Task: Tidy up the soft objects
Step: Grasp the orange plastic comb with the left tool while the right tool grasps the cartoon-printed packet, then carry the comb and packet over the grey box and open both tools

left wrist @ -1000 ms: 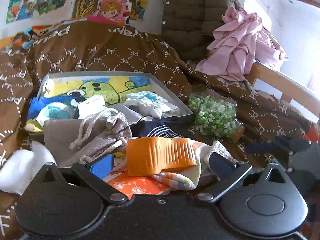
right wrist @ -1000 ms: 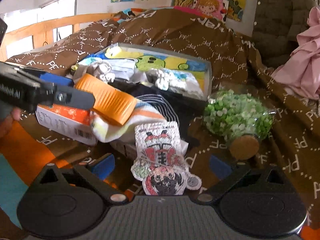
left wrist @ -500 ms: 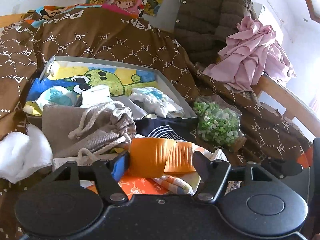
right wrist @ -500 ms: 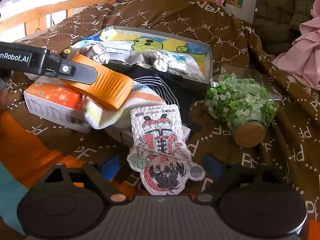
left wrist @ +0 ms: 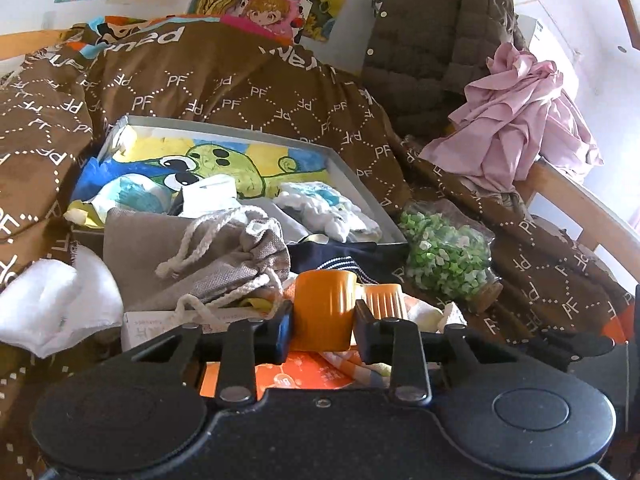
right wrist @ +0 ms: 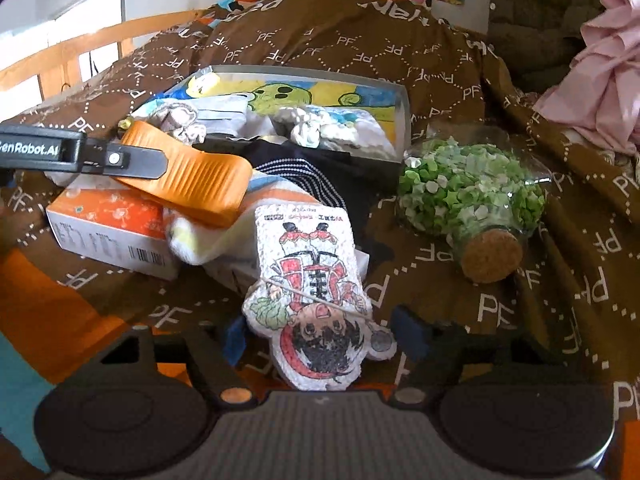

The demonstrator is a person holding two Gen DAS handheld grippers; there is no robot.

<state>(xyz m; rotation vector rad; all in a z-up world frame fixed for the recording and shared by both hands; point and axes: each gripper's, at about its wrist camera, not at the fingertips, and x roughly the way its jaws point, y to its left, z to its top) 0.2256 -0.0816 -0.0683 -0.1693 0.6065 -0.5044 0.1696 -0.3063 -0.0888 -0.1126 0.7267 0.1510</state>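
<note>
My left gripper (left wrist: 352, 304) has its orange fingers (right wrist: 200, 184) closed down on a striped yellow, white and orange cloth (right wrist: 208, 236) that lies over an orange tissue box (right wrist: 108, 228). In the left wrist view the two fingers (left wrist: 324, 308) stand close together above the cloth (left wrist: 424, 316). My right gripper (right wrist: 316, 332) is open around a foam cartoon figure card (right wrist: 312, 296) on the bed. A grey box (left wrist: 356, 184) with a cartoon lining holds socks and cloths. A grey drawstring bag (left wrist: 216, 256) lies at its front.
A glass jar of green paper stars (right wrist: 472, 192) with a cork lies on its side right of the box. A white cloth (left wrist: 60, 304) lies at the left. A pink garment (left wrist: 516, 120) and a brown jacket (left wrist: 432, 40) hang at the back right. A brown patterned quilt (left wrist: 240, 80) covers the bed.
The left gripper's fingers have closed from wide open to nearly together on the striped cloth. The right gripper has moved forward around the cartoon card.
</note>
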